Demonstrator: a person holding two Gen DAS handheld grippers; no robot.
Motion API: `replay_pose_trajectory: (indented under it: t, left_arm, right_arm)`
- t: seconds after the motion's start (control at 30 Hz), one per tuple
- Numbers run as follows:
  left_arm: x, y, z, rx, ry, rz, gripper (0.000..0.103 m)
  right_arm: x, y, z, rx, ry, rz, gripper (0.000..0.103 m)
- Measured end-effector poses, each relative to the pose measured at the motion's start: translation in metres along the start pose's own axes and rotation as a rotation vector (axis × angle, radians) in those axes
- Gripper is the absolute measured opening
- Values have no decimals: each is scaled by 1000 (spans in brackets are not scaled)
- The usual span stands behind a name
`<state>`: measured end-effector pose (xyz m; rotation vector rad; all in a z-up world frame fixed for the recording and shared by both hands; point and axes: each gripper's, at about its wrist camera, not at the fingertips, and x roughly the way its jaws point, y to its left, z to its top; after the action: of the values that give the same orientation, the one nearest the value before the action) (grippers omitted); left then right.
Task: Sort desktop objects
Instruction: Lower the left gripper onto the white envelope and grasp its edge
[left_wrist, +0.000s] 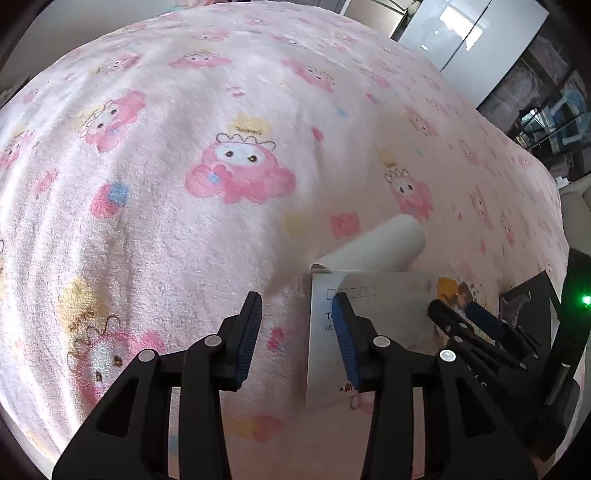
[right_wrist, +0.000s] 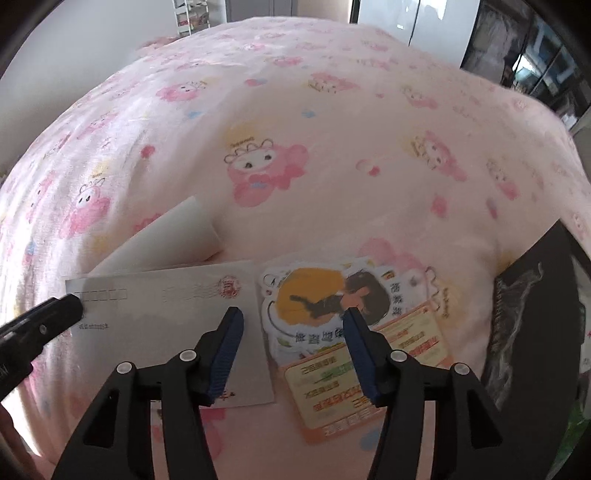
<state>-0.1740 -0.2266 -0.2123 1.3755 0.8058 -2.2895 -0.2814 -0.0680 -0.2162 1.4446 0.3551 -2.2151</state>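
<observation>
Pink fleece blanket (right_wrist: 332, 122) with cartoon print covers whole surface. Dark book (right_wrist: 524, 325) at right edge. White envelope (right_wrist: 166, 317) lies flat near you, rolled white paper (right_wrist: 177, 236) touching its far edge, colourful flyer (right_wrist: 332, 332) just beside its right end. Your left gripper (left_wrist: 297, 332) spread wide over envelope's left end, holding nothing. Your right gripper (right_wrist: 293, 343) spread wide above flyer, empty.

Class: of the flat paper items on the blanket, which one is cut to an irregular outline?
The cartoon flyer, right of the plain rectangular envelope; its edge follows the picture.
</observation>
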Motion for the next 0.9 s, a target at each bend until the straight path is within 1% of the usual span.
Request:
replay_pose_trajectory:
  t: [0.03, 0.07, 0.1, 0.17, 0.2, 0.23, 0.3, 0.43, 0.57, 0.63, 0.7, 0.77, 0.9]
  left_arm:
    - [4, -1, -2, 2, 22, -15, 41]
    - [5, -2, -3, 4, 32, -22, 41]
    - [6, -2, -3, 5, 40, -27, 41]
    - [9, -3, -4, 6, 55, -37, 45]
    - [10, -3, -5, 7, 63, -42, 45]
    - [11, -4, -6, 8, 70, -47, 45]
    - [13, -4, -7, 10, 86, -57, 45]
    - [17, -6, -10, 14, 116, -78, 44]
    - [22, -10, -14, 19, 138, -93, 45]
    - [20, -15, -14, 26, 129, -94, 45]
    - [12, -9, -14, 21, 106, -109, 45]
    - [7, -4, -10, -8, 77, -135, 45]
    - [10, 6, -3, -62, 63, -131, 45]
  right_arm:
    - [0, 0, 0, -2, -2, -5, 53]
    - [2, 0, -1, 7, 13, 41, 53]
    - [4, -2, -2, 20, 29, 105, 53]
    - [6, -2, -5, 43, 45, 203, 55]
    - [7, -1, -7, 49, 57, 239, 55]
    - [8, 0, -8, 49, 67, 252, 55]
    - [5, 1, -10, 44, 64, 248, 55]
    - [-5, -2, -15, 50, 57, 246, 48]
    - [-18, -5, -25, 47, 54, 241, 48]
    - [-26, -2, -28, 34, 56, 227, 48]
    - [-30, 3, -32, 9, 56, 213, 48]
    - [-35, 6, -33, -18, 50, 191, 48]
    - [-30, 6, -22, -3, 20, 154, 48]
